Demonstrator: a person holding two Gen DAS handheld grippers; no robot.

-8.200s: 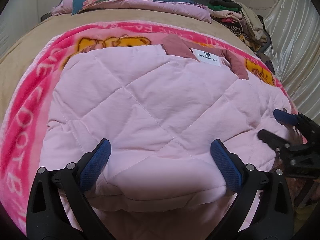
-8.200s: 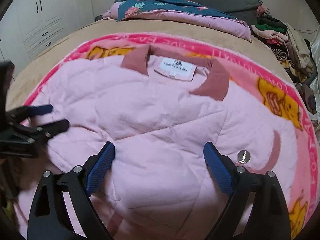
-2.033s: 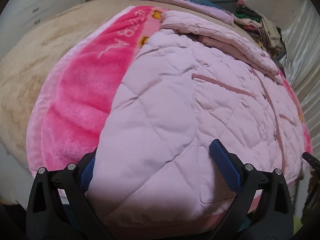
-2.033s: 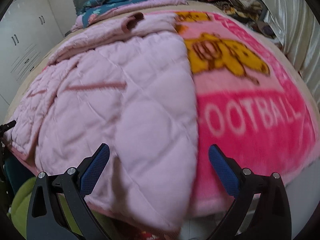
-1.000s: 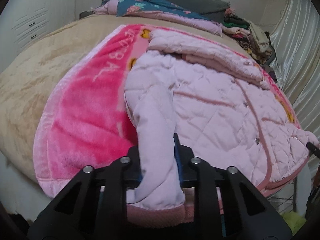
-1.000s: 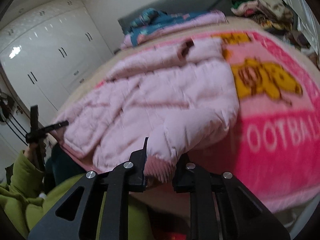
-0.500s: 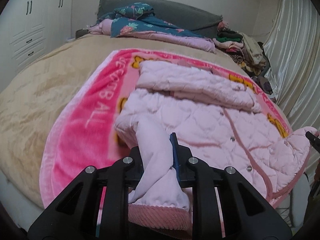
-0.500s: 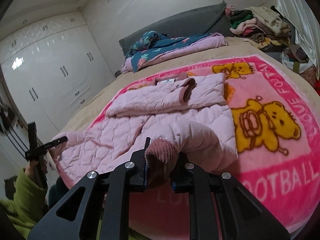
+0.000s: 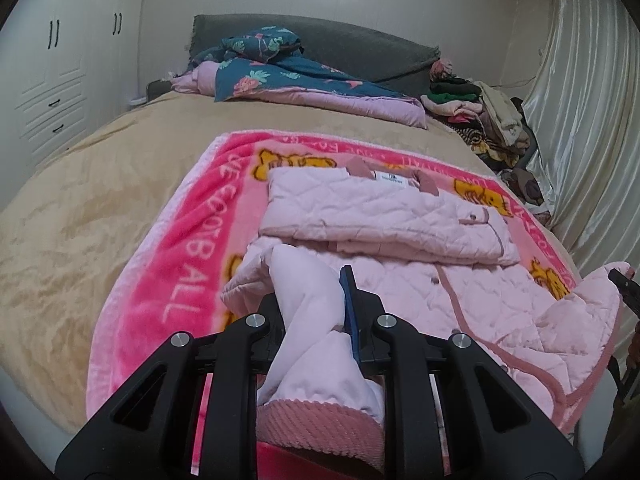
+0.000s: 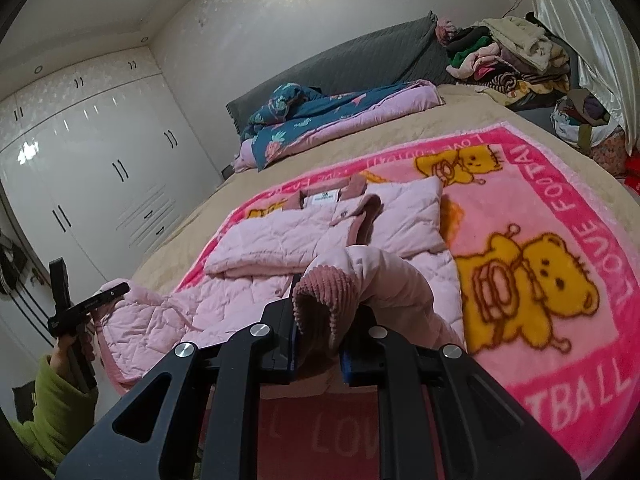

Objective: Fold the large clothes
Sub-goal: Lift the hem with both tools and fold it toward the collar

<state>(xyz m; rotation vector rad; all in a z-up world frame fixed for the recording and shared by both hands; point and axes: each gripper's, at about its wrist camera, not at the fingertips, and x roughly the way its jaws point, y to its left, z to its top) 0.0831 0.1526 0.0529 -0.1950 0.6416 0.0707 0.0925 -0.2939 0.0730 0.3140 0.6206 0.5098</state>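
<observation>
A pale pink quilted jacket (image 9: 400,216) lies on a bright pink bear-print blanket (image 9: 188,264), its sleeves folded across the chest below the collar. My left gripper (image 9: 316,304) is shut on one bottom corner of the jacket, whose ribbed hem (image 9: 320,424) hangs below the jaws. My right gripper (image 10: 320,320) is shut on the other bottom corner of the jacket (image 10: 320,232), with ribbed hem (image 10: 324,296) bunched over the jaws. Both corners are lifted off the blanket (image 10: 560,280). In the right wrist view the left gripper (image 10: 96,300) shows at far left, held by a hand with a green sleeve (image 10: 52,412).
The blanket covers a beige bed (image 9: 80,200). A blue floral duvet (image 9: 280,68) lies by the grey headboard (image 9: 360,48). Piled clothes (image 10: 508,56) sit at the far right corner beside a white curtain (image 9: 592,120). White wardrobes (image 10: 100,152) stand on the left.
Both grippers have risen and moved forward over the bed with the jacket's bottom corners held, pulling the lower part up toward the folded sleeves. More of the room shows now.
</observation>
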